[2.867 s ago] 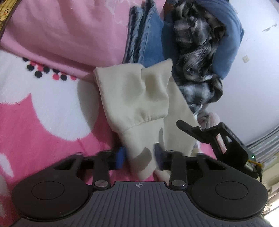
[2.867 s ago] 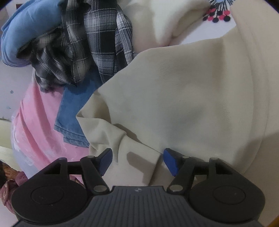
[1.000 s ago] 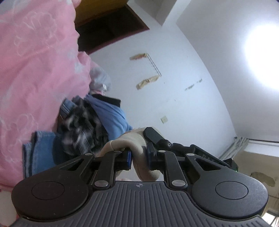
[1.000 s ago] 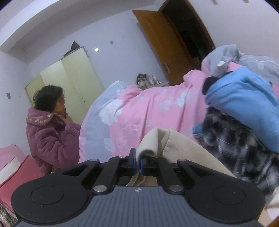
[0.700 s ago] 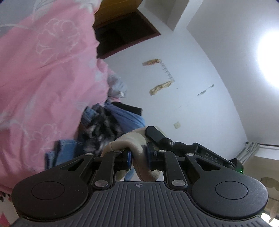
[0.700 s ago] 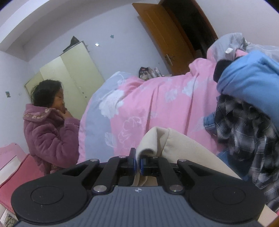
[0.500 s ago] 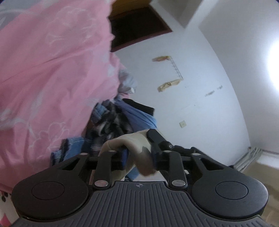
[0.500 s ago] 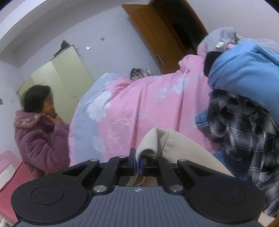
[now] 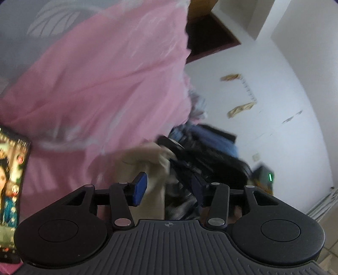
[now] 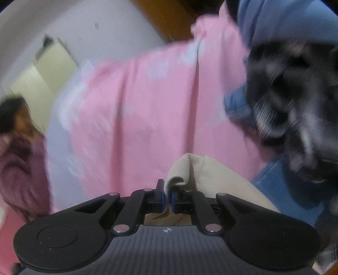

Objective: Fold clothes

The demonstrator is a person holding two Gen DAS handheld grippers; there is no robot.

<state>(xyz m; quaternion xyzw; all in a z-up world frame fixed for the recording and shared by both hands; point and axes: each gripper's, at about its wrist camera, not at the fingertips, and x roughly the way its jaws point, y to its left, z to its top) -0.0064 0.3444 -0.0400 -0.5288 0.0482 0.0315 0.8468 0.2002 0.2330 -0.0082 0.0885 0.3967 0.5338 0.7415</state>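
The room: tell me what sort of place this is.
Most likely a home bedroom. A pink quilt is heaped up, a pile of clothes lies beside it, and a pale wardrobe stands against the wall. The cream garment is pinched in the right hand-held gripper.

I see a pink quilt (image 9: 109, 84) heaped up, a lit phone screen (image 9: 10, 186) at its left, a brown door (image 10: 169, 19), and a person in purple (image 10: 19, 152).
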